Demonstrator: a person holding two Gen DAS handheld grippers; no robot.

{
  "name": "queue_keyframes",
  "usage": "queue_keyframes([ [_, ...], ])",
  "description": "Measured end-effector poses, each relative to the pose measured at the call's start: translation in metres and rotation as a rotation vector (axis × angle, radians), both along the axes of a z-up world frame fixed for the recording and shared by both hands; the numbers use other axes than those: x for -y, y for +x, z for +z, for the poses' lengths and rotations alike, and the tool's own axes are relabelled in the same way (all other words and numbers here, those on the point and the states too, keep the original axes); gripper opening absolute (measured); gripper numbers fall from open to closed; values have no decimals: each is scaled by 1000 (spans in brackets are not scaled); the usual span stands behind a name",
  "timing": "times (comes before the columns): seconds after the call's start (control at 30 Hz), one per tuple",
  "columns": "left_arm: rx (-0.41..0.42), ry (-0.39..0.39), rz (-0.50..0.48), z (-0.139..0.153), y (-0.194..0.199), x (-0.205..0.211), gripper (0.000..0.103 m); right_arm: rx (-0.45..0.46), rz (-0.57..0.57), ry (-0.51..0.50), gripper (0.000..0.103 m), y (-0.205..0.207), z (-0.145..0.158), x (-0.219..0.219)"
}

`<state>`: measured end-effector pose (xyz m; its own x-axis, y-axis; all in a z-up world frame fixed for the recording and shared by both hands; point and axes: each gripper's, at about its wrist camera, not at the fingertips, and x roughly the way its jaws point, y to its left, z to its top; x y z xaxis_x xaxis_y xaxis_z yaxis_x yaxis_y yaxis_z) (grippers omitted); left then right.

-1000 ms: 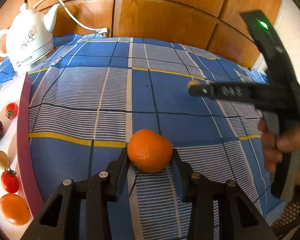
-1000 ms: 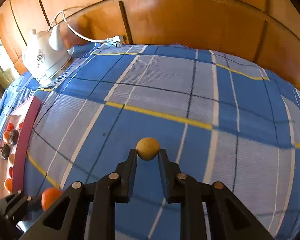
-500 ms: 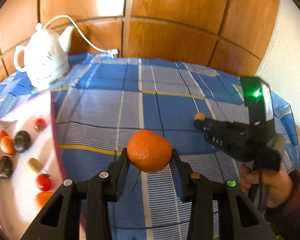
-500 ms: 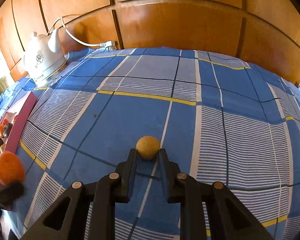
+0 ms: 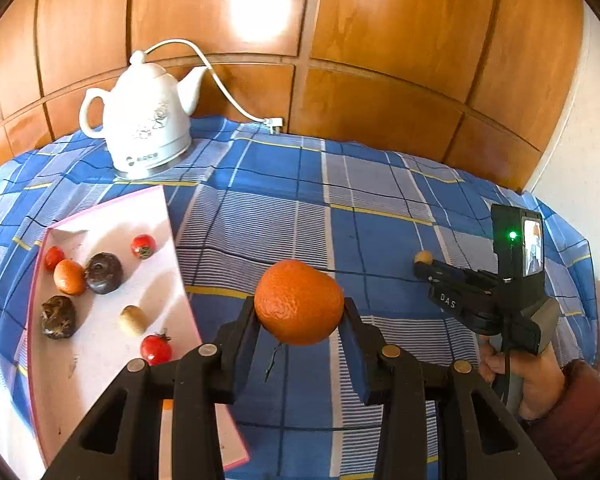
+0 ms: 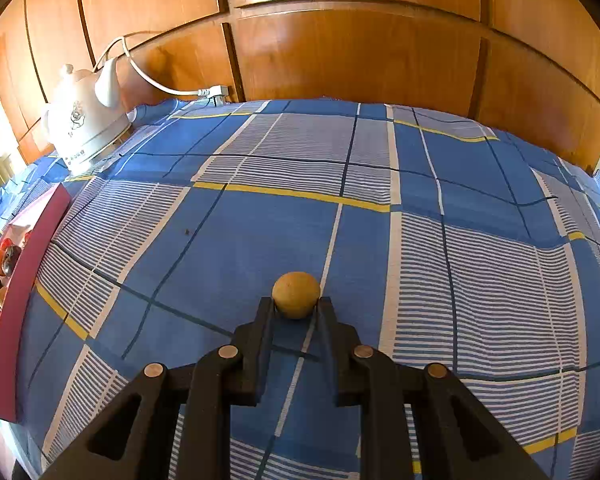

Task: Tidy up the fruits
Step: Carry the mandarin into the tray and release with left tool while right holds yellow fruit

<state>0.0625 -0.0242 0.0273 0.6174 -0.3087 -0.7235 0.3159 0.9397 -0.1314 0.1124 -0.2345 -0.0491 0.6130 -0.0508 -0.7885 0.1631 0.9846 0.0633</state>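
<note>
While the left gripper (image 5: 300,312) holds the round orange mandarin (image 5: 299,302) clear of the blue checked tablecloth (image 5: 268,216), its jaws press the fruit across its widest part, one pad on each side. That is a sound place to hold it: the peel is dimpled and gives some purchase, but the flesh beneath is soft, so a harder squeeze would likely bruise or split it. It looks moderately heavy for its size and would roll if set down carelessly.

The right gripper (image 6: 296,308) has its jaws drawn narrow on a small round tan fruit (image 6: 296,294), caught only at their very tips. This one seems light and firm with a smooth skin, so it could slip forward out of such a shallow hold; I cannot tell whether it rests on the cloth or hangs just above it.

Left of the mandarin lies the white pink-rimmed tray (image 5: 112,360) on the worktop, holding cherry tomatoes, a smaller orange fruit, two dark wrinkled fruits and a pale oval one. A white ceramic electric kettle (image 5: 144,120) stands behind it.
</note>
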Motion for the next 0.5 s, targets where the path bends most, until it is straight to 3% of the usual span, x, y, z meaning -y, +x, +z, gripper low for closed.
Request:
queue_keyframes([
  [0.5, -10, -9, 40, 0, 0, -23, 40, 1, -1, -18, 22, 1, 0, -3],
])
